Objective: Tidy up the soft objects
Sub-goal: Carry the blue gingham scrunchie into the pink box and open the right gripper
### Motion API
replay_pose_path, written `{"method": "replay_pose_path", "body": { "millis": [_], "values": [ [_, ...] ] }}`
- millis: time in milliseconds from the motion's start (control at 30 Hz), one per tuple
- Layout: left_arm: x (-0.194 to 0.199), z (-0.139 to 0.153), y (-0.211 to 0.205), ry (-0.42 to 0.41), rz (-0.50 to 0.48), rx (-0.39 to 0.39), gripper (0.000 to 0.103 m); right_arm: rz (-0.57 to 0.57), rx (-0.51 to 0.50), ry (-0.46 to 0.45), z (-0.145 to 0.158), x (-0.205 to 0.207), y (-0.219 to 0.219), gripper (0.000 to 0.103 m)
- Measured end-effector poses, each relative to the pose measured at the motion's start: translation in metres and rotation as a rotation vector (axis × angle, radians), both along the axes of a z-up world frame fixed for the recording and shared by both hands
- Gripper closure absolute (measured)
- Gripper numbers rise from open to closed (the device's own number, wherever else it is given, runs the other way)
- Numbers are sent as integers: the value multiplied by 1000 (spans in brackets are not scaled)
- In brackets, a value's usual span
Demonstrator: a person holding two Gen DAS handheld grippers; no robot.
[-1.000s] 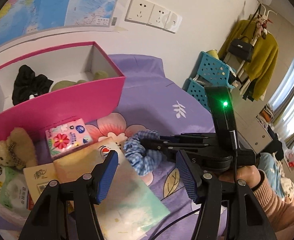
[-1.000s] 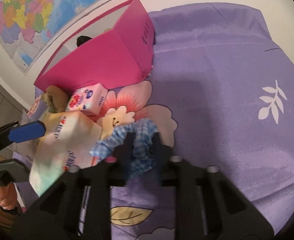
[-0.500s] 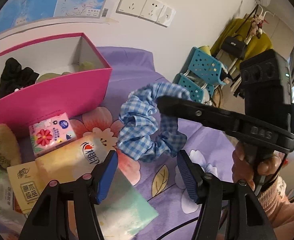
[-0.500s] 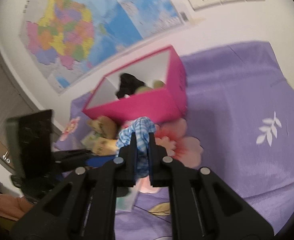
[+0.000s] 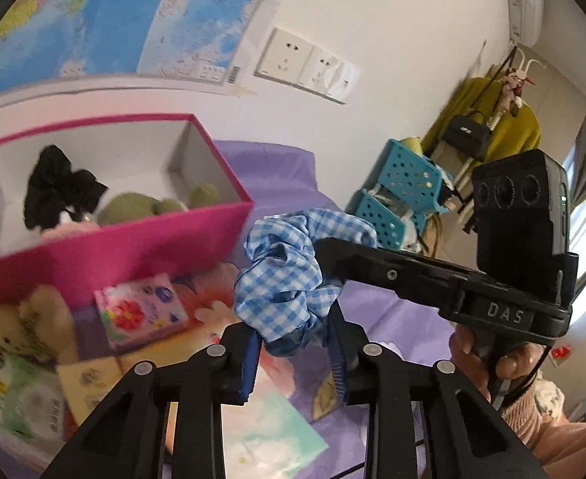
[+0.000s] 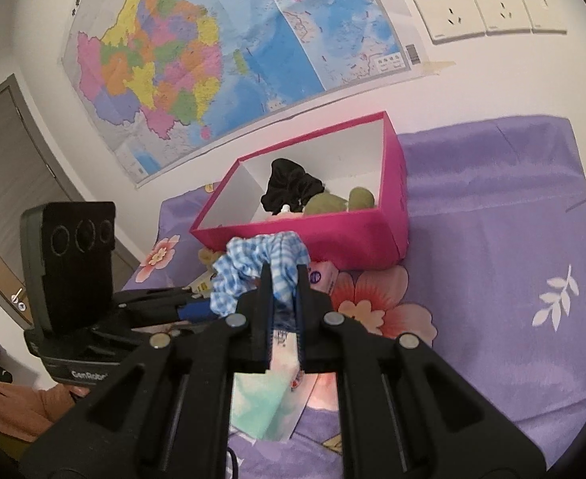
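Up off the purple bed cover it has come: a second ago the blue checked scrunchie (image 5: 289, 275) lay flat by the tissue packs, and now it hangs in the air in the middle of both pictures.

Nearest in the right view, the right gripper (image 6: 283, 291) is squeezed almost shut, with a fold of the scrunchie pinched between its two fingers. The rest of the cloth puffs out over the tips. In the left view, the left gripper (image 5: 293, 353) sits low in the middle of the frame. Its blue pads have moved closer together than before, and the bottom of the scrunchie dips between them – but I cannot tell if they press on it yet.

Under the scrunchie lie a flowery tissue pack (image 5: 141, 311) and a teddy bear (image 5: 33, 319), at the lower left of the left view.

Farther back, at the left, stands the pink box (image 5: 141, 247). A black scrunchie (image 5: 59, 191) and a green soft toy (image 5: 133, 209) are already inside.

What could go wrong? Only a small fold is held, so a quick swing could let the scrunchie slip and drop in front of the box. If both grippers pull at once, it may stretch and snap free – or bump the box's front wall.
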State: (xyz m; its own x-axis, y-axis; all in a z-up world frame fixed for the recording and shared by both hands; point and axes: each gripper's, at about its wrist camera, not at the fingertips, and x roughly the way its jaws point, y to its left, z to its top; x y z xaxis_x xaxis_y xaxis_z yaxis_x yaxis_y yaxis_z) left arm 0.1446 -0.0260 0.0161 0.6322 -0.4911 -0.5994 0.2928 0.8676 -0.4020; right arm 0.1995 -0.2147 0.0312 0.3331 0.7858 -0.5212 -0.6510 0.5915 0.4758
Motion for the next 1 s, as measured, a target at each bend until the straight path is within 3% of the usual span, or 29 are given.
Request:
{"method": "replay_pose_path", "body": {
  "millis": [267,433,767,867,1000],
  "values": [
    [32,27,15,2,87,67,75,-7,-6,-18,12,32,24,92],
    [59,31,29,50,156,74,75,-16,-7,-7,18,63,42,91],
    [112,11,55,190,298,53,71,-63,-89,9,10,117,76,90],
    [121,2,58,232,341,67,61,-98,-143,7,1,130,86,86],
    [120,-5,66,257,409,77,47,-161,-245,-35,-5,135,94,66]
  ]
}}
